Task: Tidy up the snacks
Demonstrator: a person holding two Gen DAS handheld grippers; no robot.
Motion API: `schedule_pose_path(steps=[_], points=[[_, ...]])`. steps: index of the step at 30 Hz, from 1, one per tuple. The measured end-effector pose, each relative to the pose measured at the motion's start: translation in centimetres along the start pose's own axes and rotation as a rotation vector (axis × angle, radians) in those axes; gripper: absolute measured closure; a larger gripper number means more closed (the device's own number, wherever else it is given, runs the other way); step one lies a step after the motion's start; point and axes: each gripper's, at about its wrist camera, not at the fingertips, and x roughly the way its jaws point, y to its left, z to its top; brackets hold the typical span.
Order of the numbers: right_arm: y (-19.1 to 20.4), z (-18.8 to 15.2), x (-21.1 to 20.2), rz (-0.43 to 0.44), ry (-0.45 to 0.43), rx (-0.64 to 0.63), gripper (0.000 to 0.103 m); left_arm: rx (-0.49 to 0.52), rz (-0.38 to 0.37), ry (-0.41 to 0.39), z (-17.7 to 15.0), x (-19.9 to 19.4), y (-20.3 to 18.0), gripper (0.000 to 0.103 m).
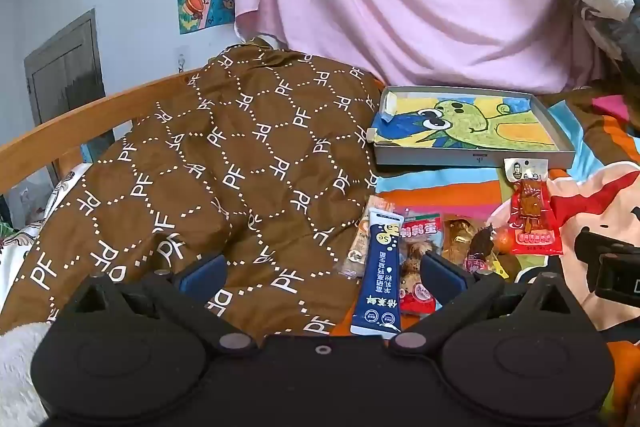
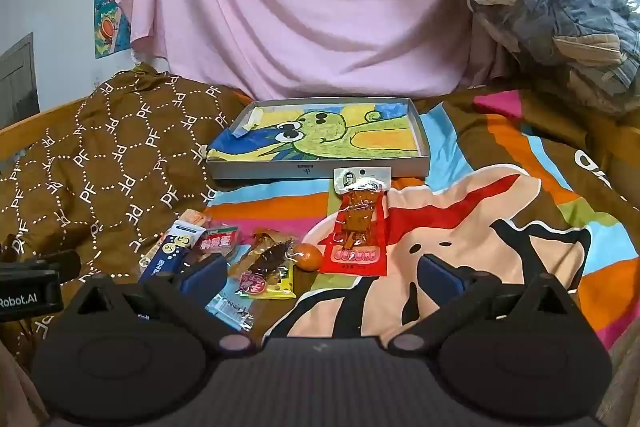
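Several snack packets lie in a loose heap on a colourful bedspread. A long dark-blue sachet point(image 1: 378, 273) point(image 2: 170, 253) lies at the left of the heap. A red packet of dried meat point(image 1: 534, 215) point(image 2: 358, 227) lies apart at the right, near a small orange sweet point(image 2: 308, 256). Behind them sits a shallow grey box point(image 1: 472, 157) point(image 2: 320, 169) lined with a cartoon drawing. My left gripper point(image 1: 322, 273) hovers open above the quilt and the sachet, holding nothing. Just in front of the heap, my right gripper point(image 2: 320, 273) is open and empty.
A brown quilt printed with letters point(image 1: 224, 167) point(image 2: 100, 163) is bunched at the left against a wooden bed rail point(image 1: 80, 119). Pink cloth point(image 2: 300, 7) hangs behind. A plastic bag of clothes point(image 2: 560, 7) is piled at the back right.
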Motion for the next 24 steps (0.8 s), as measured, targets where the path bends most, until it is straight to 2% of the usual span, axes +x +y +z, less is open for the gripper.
schedule_pose_path(steps=[24], points=[[0.12, -0.17, 0.36, -0.002, 0.01, -0.002, 0.0, -0.003, -0.002, 0.004, 0.01, 0.0, 0.01, 0.001]])
